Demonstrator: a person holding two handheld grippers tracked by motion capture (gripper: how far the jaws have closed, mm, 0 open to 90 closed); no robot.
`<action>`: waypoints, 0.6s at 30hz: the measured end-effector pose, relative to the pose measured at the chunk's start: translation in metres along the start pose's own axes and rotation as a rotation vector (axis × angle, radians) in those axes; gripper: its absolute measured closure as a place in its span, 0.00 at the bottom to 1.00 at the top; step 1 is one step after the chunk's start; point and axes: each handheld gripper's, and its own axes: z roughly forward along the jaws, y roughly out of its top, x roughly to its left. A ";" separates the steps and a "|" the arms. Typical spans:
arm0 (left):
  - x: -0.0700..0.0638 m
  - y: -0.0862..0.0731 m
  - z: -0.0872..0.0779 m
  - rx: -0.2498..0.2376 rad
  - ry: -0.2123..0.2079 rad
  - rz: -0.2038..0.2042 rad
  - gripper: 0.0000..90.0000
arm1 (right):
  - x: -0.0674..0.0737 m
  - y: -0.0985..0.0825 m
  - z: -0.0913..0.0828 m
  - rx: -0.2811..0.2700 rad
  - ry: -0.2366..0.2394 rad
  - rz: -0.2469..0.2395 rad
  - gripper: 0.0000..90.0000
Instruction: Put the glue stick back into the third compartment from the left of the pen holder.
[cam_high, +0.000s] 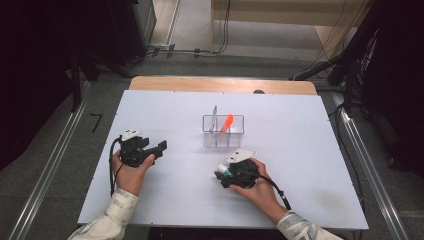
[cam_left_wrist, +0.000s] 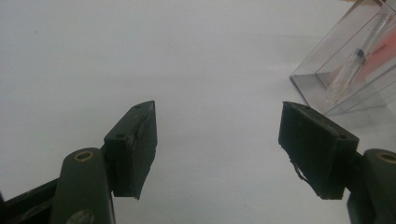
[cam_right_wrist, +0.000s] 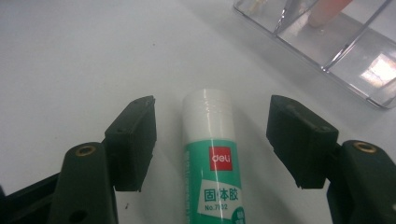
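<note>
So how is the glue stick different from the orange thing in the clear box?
The glue stick lies flat on the white table; the orange thing stands leaning in the clear box. The glue stick is green and white with a printed label; the orange thing is plain orange. The glue stick sits between the open right gripper jaws, untouched; the orange thing is far from both grippers. Both are slim and stick-shaped.

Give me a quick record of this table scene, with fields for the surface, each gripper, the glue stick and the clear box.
surface: white table
left gripper: jaws open, nothing between them
right gripper: jaws open, astride the glue stick, pads not touching it
glue stick: lying flat, white cap, green label
clear box: divided into compartments, behind the right gripper
box contents: orange thing and a clear pen-like stick, both leaning
</note>
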 end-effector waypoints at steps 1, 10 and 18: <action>0.000 0.000 0.000 0.000 0.000 0.001 0.32 | 0.000 0.000 0.001 0.000 -0.002 -0.001 0.35; 0.000 0.000 0.000 0.002 0.001 0.002 0.32 | 0.001 0.000 0.005 -0.004 -0.008 -0.009 0.38; 0.000 0.000 0.000 0.001 -0.001 0.001 0.32 | 0.002 0.001 0.007 0.005 -0.014 -0.008 0.44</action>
